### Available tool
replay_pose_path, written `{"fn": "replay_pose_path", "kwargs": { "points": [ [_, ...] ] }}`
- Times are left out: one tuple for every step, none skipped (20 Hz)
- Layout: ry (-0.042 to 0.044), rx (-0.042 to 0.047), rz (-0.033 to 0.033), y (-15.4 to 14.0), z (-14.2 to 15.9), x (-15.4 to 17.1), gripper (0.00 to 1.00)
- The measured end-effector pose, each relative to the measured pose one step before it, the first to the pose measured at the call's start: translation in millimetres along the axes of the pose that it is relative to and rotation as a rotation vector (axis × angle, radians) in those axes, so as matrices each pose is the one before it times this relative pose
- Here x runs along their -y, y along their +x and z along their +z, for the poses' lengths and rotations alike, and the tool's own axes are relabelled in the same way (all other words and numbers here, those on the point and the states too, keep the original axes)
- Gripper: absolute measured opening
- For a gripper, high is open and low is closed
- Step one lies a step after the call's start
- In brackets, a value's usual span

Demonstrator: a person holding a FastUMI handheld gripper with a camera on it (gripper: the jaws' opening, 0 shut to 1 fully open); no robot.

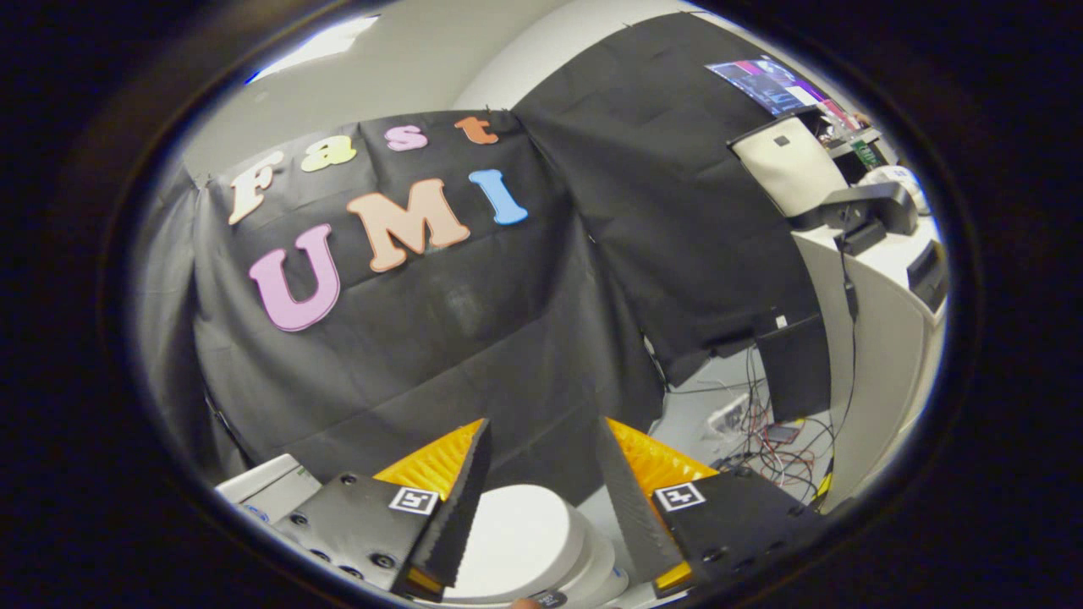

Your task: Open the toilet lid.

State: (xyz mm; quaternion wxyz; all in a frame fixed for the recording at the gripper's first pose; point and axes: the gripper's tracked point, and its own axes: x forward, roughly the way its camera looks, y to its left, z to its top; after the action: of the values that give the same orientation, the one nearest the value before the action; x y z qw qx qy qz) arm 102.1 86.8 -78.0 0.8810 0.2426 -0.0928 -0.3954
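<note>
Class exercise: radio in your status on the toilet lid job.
Gripper open, holding nothing. Toilet lid white, below and between the fingers, untouched; open or closed, cannot tell. Nothing between fingers and lid.

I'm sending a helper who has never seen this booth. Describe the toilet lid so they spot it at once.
Start at the black cloth wall and look down to its foot, where the open tongs point. Between and just below the two fingers sits the toilet lid, a smooth white rounded slab lying flat and closed. The pale box beside it is angular, and the cables on the floor are thin and tangled.
</note>
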Motion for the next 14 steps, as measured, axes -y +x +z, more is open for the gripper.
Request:
{"fn": "replay_pose_path", "kwargs": {
  "points": [
    [0.0132,-0.02039,-0.00322,-1.86,-9.42,-1.14,0.89],
    [0.01804,-0.01489,-0.00049,-2.71,-7.9,-1.57,0.9],
    [0.02384,-0.01098,-0.00174,-1.72,-7.67,-0.96,0.9],
    [0.02659,-0.01053,-0.00425,-0.84,-8.23,-0.43,0.93],
    [0.03142,-0.01223,-0.00864,-0.44,-7.44,1.1,0.96],
    [0.03376,-0.01013,-0.00946,-2.93,-9.71,1.43,0.97],
    [0.0317,-0.01209,-0.00907,-1.18,-9.21,1.97,0.97],
    [0.02776,-0.01414,-0.00832,-1.64,-8.59,1.44,0.97],
    [0.0244,-0.01574,-0.01231,-0.28,-9.71,3.07,0.97],
    [0.02045,-0.01889,-0.00939,-0.97,-10.45,2.64,0.97],
    [0.01836,-0.01957,-0.00886,-0.04,-9.15,3.18,0.97],
    [0.01319,-0.01675,-0.01262,-1.47,-9.67,3.92,0.97],
    [0.01163,-0.02132,-0.01649,-0.14,-9.4,5.74,0.97],
    [0.01402,-0.02506,-0.01327,-0.22,-10.95,4.48,0.97]
  ]
}}
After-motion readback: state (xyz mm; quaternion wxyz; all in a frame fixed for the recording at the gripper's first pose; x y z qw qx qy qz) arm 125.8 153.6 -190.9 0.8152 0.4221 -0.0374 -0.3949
